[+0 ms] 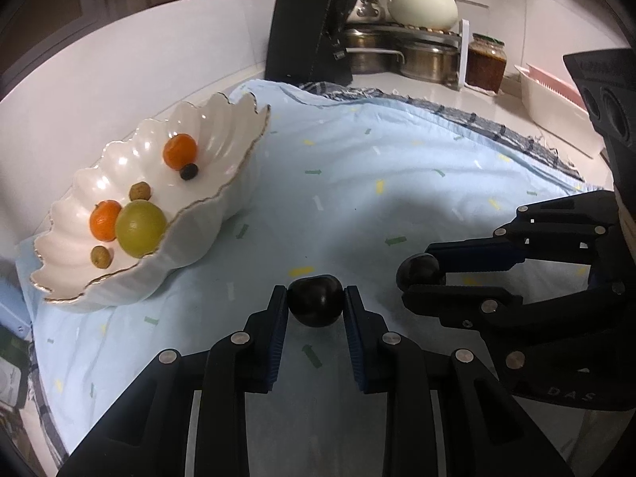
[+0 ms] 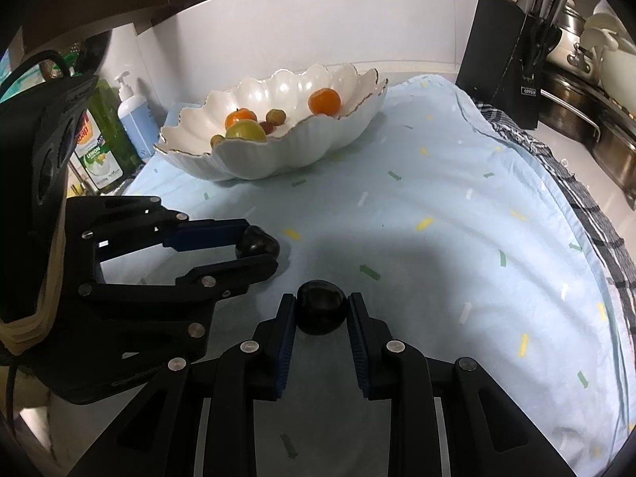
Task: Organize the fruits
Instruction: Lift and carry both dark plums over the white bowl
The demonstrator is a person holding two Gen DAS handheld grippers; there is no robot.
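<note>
My left gripper (image 1: 316,294) is shut on a dark plum (image 1: 315,305) just above the light blue cloth (image 1: 397,206). My right gripper (image 2: 321,302) is shut on a second dark plum (image 2: 321,312). Each gripper shows in the other's view, the right (image 1: 423,276) holding its plum (image 1: 417,270) and the left (image 2: 262,248) holding its plum (image 2: 254,240). A white scalloped bowl (image 1: 206,226) at the left holds two oranges (image 1: 179,151), a green fruit (image 1: 140,227) and small brown and dark fruits. The bowl also shows in the right wrist view (image 2: 302,147).
A black knife block (image 1: 306,35) stands behind the cloth, with steel pots (image 1: 425,59), a cream pot (image 1: 421,4) and a jar (image 1: 485,63) on the counter. A white tray (image 1: 556,107) is at the right. Soap bottles (image 2: 131,115) stand left of the bowl.
</note>
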